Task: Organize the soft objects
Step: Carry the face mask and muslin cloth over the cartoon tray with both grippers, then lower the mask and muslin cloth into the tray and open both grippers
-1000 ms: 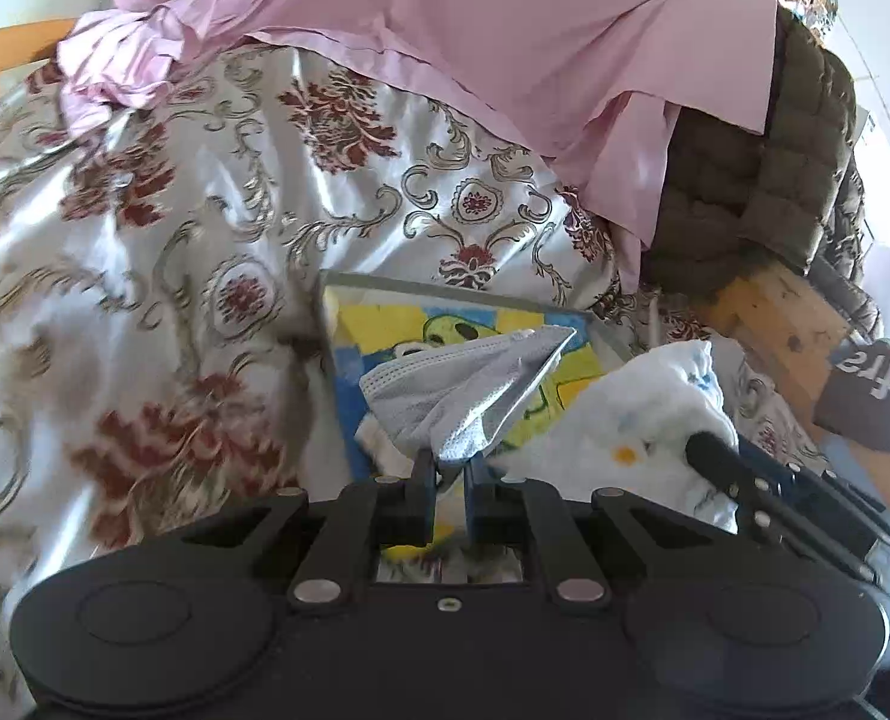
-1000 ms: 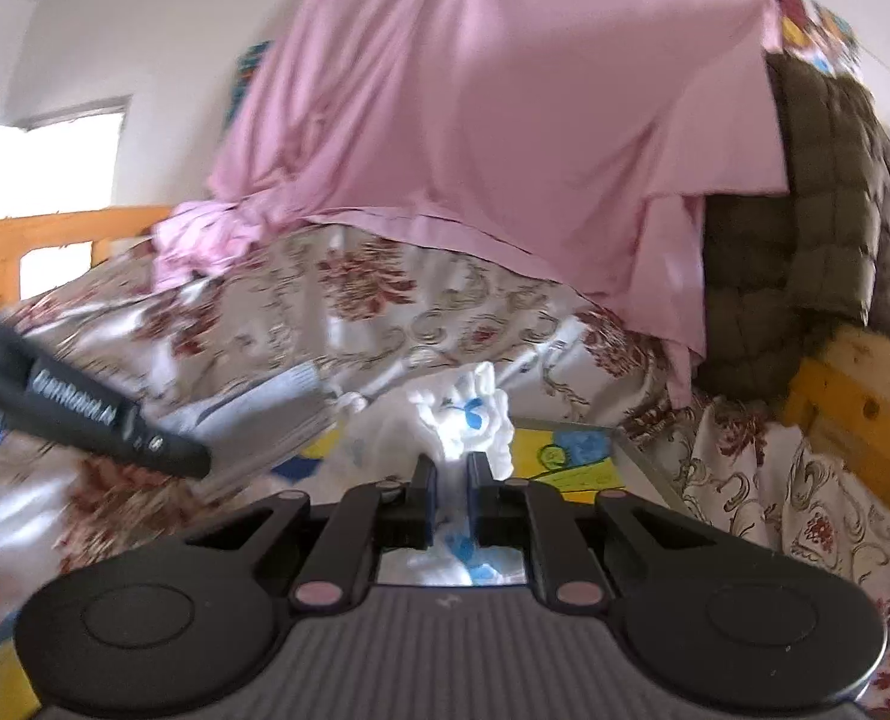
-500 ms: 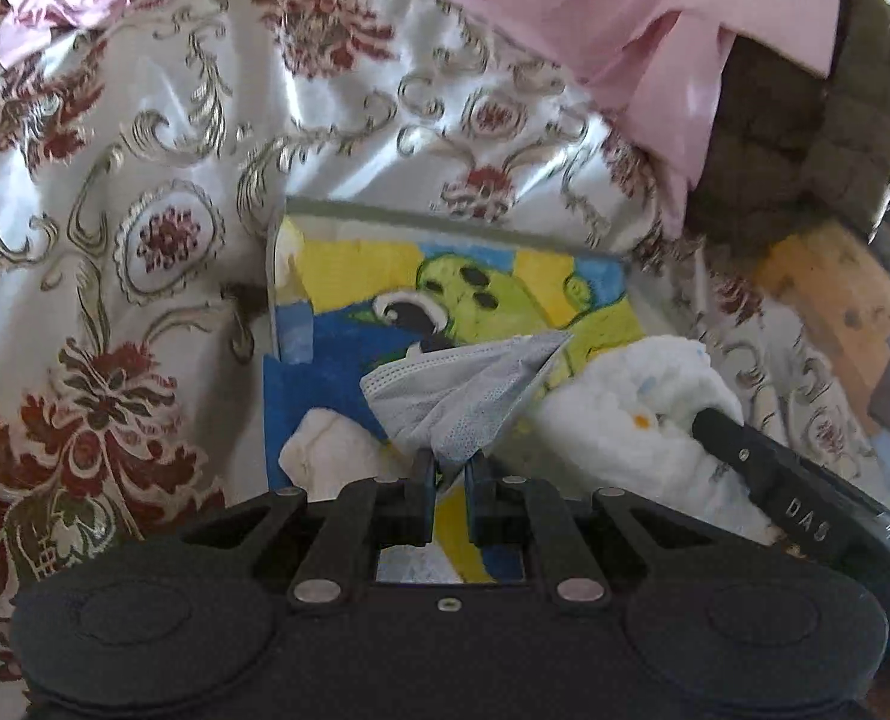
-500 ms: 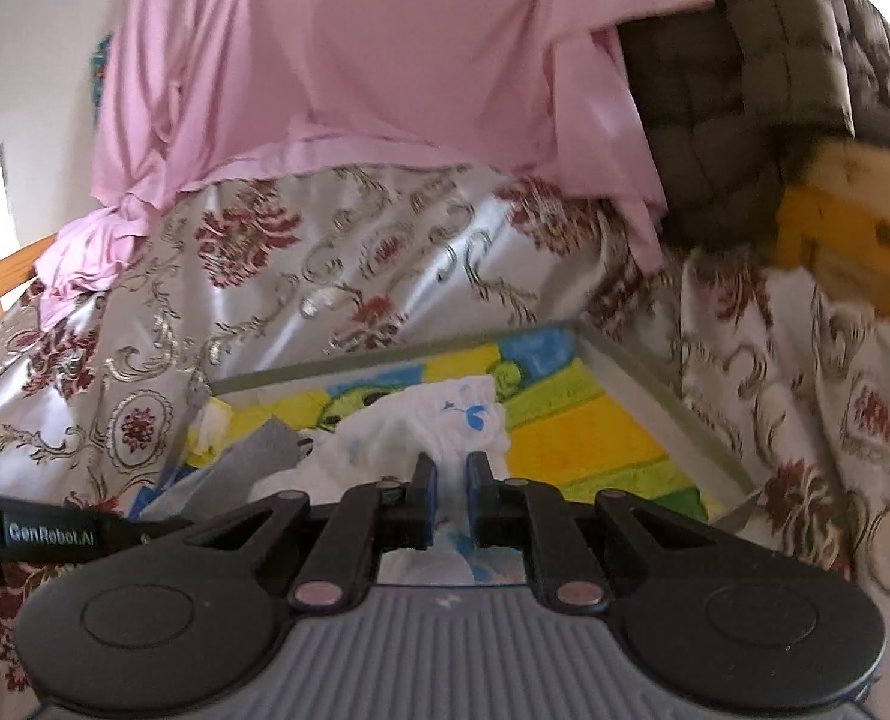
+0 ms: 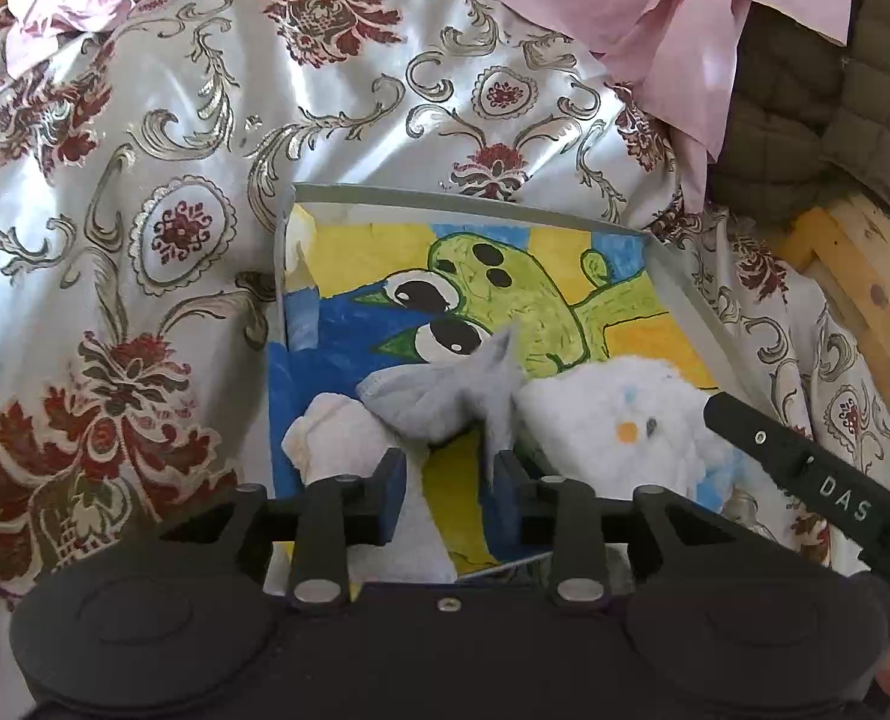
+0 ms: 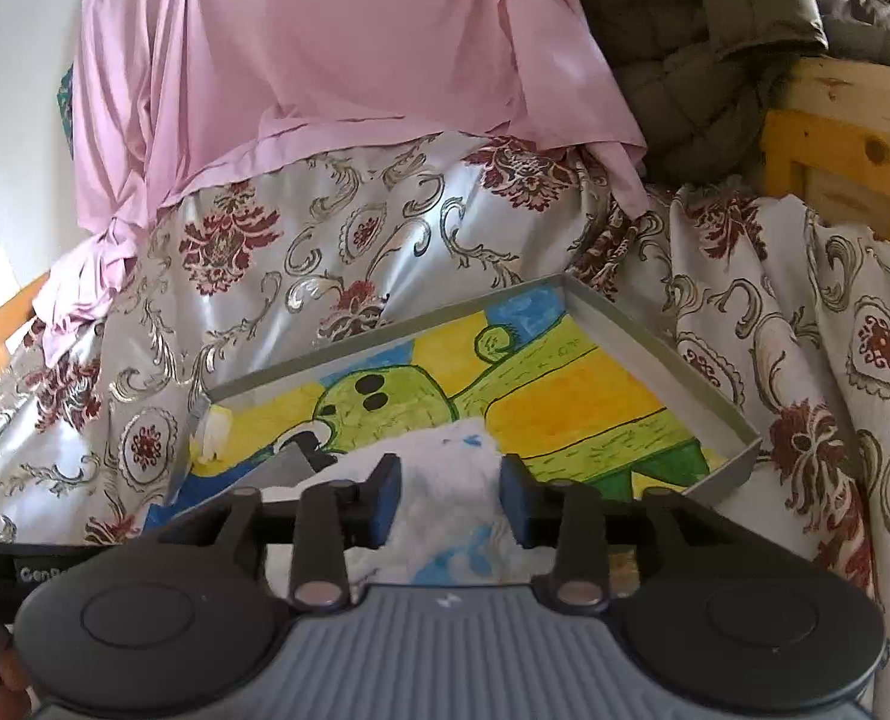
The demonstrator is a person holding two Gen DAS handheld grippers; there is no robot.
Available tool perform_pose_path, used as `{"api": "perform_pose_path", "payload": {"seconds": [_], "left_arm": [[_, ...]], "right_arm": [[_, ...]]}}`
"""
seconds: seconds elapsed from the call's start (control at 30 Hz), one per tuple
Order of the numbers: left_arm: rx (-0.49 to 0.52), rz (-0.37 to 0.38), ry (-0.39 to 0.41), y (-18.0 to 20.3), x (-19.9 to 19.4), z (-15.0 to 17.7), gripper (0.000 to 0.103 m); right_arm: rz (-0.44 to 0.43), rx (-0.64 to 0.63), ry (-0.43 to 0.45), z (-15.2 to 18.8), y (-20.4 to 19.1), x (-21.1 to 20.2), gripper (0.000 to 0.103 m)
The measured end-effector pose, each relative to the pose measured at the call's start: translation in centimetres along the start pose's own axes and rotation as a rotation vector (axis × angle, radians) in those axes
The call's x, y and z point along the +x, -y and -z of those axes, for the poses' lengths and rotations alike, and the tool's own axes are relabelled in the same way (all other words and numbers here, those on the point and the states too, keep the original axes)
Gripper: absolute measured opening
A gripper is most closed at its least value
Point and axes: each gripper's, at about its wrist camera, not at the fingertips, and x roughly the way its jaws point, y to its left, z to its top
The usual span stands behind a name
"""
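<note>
Both jaws just opened: left gripper (image 5: 449,474) dropped grey mask (image 5: 445,396), right gripper (image 6: 449,501) white towel (image 6: 438,480)

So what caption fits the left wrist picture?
Left hand-held gripper opens over the grey mask in the cartoon tray.

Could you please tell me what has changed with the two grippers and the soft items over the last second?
Both grippers came in over the painted tray and their jaws have just been opening. The left gripper has let go of the grey face mask, which now lies in the tray; the right gripper has released the white fluffy cloth, still between its pads. The tray and the floral bedspread stayed put.
</note>
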Motion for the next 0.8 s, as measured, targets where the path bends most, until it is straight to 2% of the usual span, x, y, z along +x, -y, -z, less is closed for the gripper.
{"api": "perform_pose_path", "payload": {"seconds": [0.17,0.33,0.4,0.47,0.6,0.8], "left_arm": [[0.002,-0.012,0.035,0.1,-2.0,0.4,0.046],[0.004,-0.017,0.085,0.1,-4.8,1.1,0.050],[0.005,-0.015,0.124,0.2,-6.4,1.5,0.057],[0.019,-0.020,0.177,0.5,-8.4,2.2,0.067],[0.063,0.001,0.249,1.2,-12.4,3.5,0.076],[0.127,0.014,0.361,2.0,-18.0,6.8,0.093]], "right_arm": [[-0.013,-0.009,0.025,-0.5,-0.1,-1.7,0.059],[-0.020,-0.028,0.080,-0.9,-0.4,-5.0,0.075],[-0.033,-0.027,0.104,-1.0,-0.5,-6.5,0.085],[-0.041,-0.023,0.136,-0.9,-0.6,-8.4,0.089],[-0.052,-0.022,0.188,-0.2,-1.0,-12.3,0.100],[-0.053,-0.021,0.279,2.2,-2.2,-18.7,0.103]]}}
